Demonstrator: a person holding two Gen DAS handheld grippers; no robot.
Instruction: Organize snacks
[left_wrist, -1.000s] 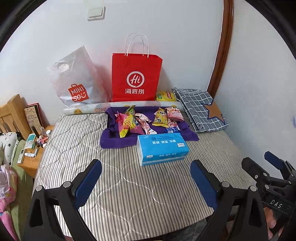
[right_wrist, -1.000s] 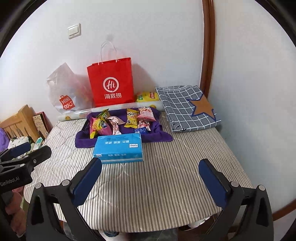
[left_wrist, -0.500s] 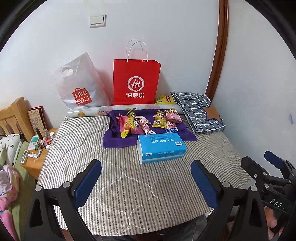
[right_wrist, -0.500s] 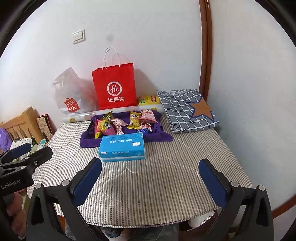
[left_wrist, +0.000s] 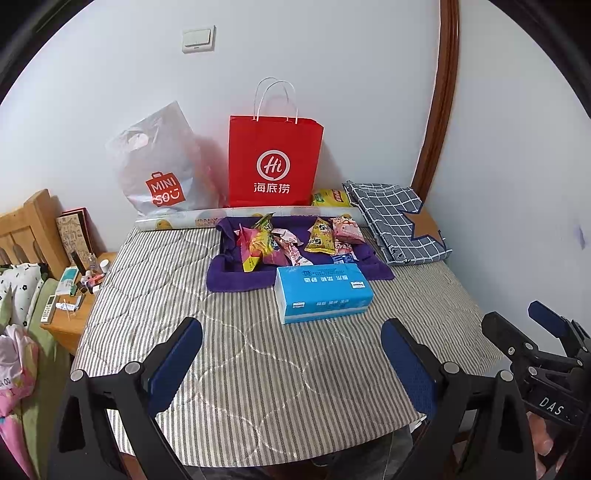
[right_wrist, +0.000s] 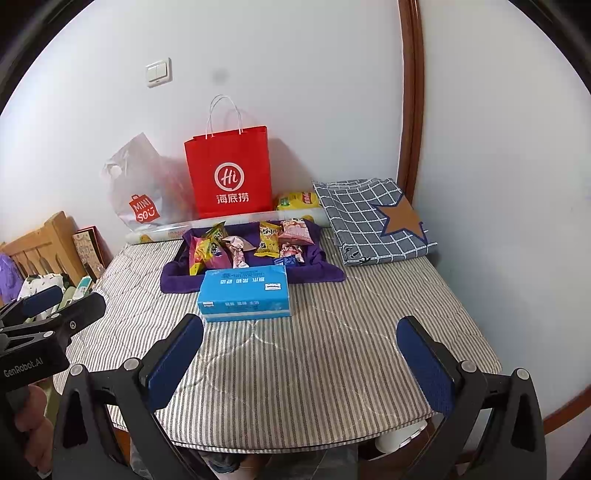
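Observation:
Several small snack packets (left_wrist: 291, 240) (right_wrist: 251, 243) lie on a purple cloth (left_wrist: 236, 271) (right_wrist: 177, 277) at the far side of a striped table. A blue tissue pack (left_wrist: 323, 293) (right_wrist: 245, 293) lies just in front of the cloth. A yellow snack bag (left_wrist: 330, 197) (right_wrist: 297, 201) sits by the wall. My left gripper (left_wrist: 291, 350) is open above the table's near part, nothing between its fingers. My right gripper (right_wrist: 299, 347) is open too, also well short of the tissue pack.
A red paper bag (left_wrist: 275, 162) (right_wrist: 229, 173) and a white plastic bag (left_wrist: 159, 166) (right_wrist: 136, 188) lean against the wall. A folded checked cloth (left_wrist: 399, 221) (right_wrist: 373, 218) lies at the far right. A bedside stand with clutter (left_wrist: 74, 291) is left of the table (left_wrist: 258, 369).
Both grippers have drawn back and up from the table, so the objects look farther away. Both stay open; nothing on the table moved.

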